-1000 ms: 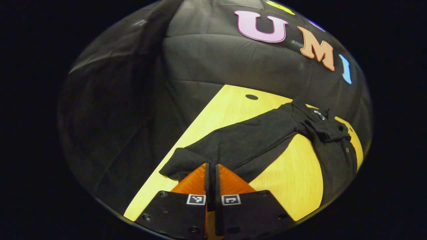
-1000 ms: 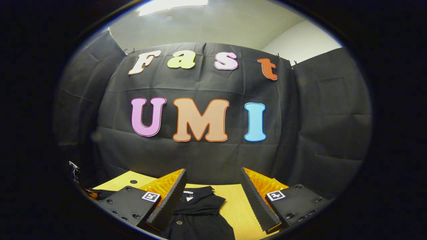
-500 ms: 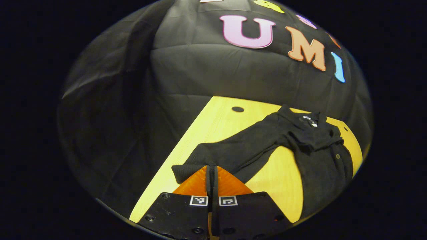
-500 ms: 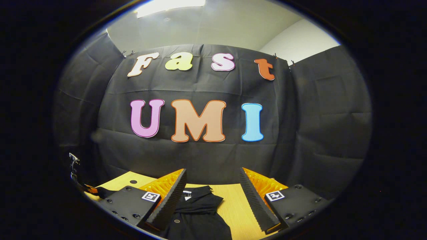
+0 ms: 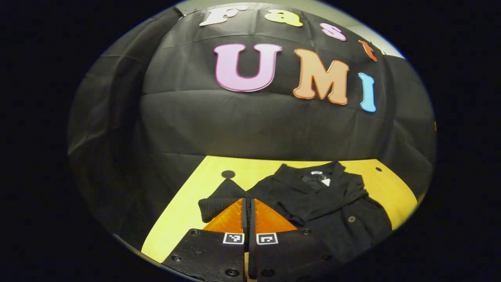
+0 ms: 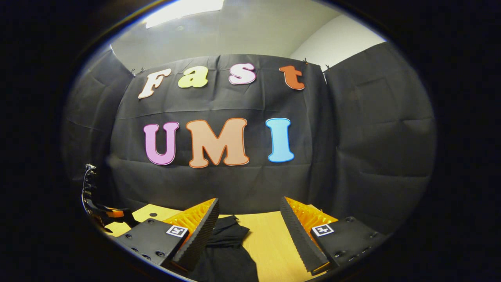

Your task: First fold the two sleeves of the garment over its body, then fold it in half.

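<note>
A black buttoned garment [image 5: 336, 207] lies on the yellow wooden table [image 5: 184, 219], collar [image 5: 319, 176] toward the back wall. My left gripper [image 5: 247, 200] is shut on the ribbed cuff of one sleeve [image 5: 219, 199], which is lifted and bunched close to the garment's shoulder. In the right gripper view my right gripper [image 6: 249, 201] stands open above the table with nothing between its fingers, and part of the garment [image 6: 229, 244] lies below the left finger [image 6: 197, 235]. The left gripper [image 6: 103, 211] appears at the far left edge of that view.
The table [image 6: 270, 243] ends at the black cloth wall [image 5: 250, 129] behind it. A small round hole [image 5: 227, 174] sits near the back left of the table, another hole [image 5: 378, 169] near the back right. Bare wood lies left of the sleeve.
My left gripper has carried the sleeve cuff inward, from stretched out sideways to bunched beside the garment's shoulder. The right gripper stays open and has barely shifted.
</note>
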Motion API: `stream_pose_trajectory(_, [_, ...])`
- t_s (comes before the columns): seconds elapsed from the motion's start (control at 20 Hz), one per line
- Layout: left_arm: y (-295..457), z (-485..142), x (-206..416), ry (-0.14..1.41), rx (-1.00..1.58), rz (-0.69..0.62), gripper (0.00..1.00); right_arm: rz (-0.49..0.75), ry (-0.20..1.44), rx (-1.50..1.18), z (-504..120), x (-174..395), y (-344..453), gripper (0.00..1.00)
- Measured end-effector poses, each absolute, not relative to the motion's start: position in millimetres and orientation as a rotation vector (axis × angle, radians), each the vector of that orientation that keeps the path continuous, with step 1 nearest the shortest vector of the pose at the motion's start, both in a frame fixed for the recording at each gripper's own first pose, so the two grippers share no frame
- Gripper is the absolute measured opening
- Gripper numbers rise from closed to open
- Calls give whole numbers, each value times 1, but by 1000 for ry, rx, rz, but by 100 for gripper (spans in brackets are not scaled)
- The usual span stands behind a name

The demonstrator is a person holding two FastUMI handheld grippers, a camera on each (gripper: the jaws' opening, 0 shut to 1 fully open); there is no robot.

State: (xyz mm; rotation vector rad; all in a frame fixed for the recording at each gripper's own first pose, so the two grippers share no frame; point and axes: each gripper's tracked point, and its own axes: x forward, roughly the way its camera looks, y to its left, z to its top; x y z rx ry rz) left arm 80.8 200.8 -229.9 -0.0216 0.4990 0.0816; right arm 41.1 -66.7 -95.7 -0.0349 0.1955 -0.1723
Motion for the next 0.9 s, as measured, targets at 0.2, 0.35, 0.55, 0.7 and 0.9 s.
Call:
stream_pose_trajectory(0.2, [132,-217,113,475,2,-35,0,-206,200,-22,-95,26,-101,100])
stream_pose_trajectory(0.35, [79,-217,140,475,1,-113,0,-237,208,-10,-97,14,-127,100])
stream_pose_trajectory(0.55, [15,-231,168,502,16,-207,0,-280,218,-6,-98,0,-158,98])
stream_pose_trajectory(0.7, [-27,-249,182,536,17,-263,0,-314,233,3,-104,-9,-180,98])
stream_pose_trajectory(0.9, [-76,-285,193,597,4,-312,0,-349,254,13,-108,-20,-203,99])
